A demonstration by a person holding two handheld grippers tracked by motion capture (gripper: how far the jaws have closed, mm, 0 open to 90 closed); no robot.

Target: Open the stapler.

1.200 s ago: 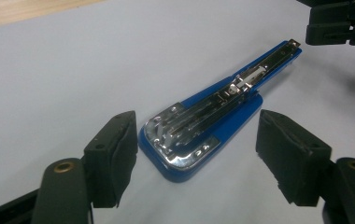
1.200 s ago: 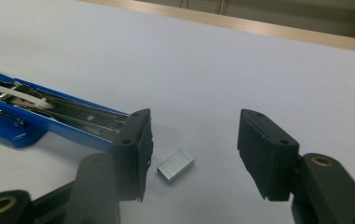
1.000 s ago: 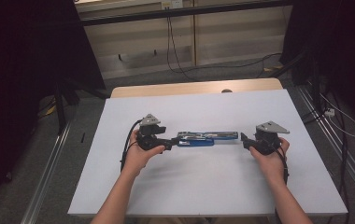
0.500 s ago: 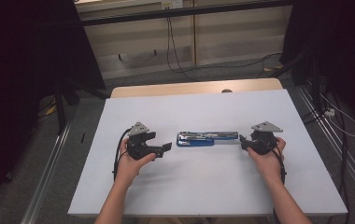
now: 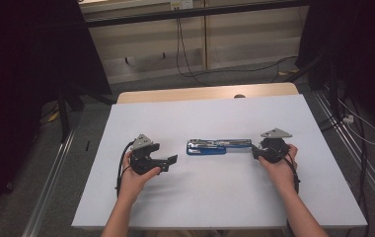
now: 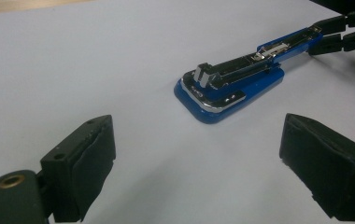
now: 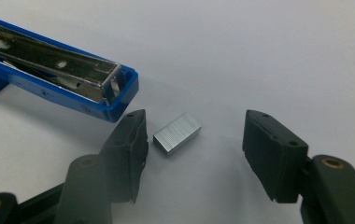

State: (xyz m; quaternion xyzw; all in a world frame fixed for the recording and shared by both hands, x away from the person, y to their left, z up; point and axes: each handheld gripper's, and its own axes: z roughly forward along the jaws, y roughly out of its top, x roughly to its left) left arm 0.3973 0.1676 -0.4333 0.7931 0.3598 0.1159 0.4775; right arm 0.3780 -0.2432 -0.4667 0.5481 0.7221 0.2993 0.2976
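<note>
A second ago the left hand-held gripper (image 5: 172, 160) had its tips at the near end of the blue stapler (image 5: 218, 146); it has since backed away toward the person's left and now sits clear of the stapler, with bare counter (image 5: 210, 207) between them. Its jaws have just been opening and stand wide apart with nothing between them. The right hand-held gripper (image 5: 254, 149) has hardly shifted; its jaws have just been closing a little, yet they are still apart, straddling a small block of staples (image 7: 177, 133) that lies on the counter between them. The left pad looks just beside the block, though whether it touches is hard to say; the other pad is well off it.

The stapler lies in the middle of the white counter, swung open flat, its metal staple channel facing up. Its open end rests right beside the right hand-held gripper's tips and close to the staple block. Beyond the counter are a pale wooden edge, cables on the floor and dark curtains at both sides.

In the right gripper view the stapler is cut off at the left edge. From the high view the staple block is too small to make out.
</note>
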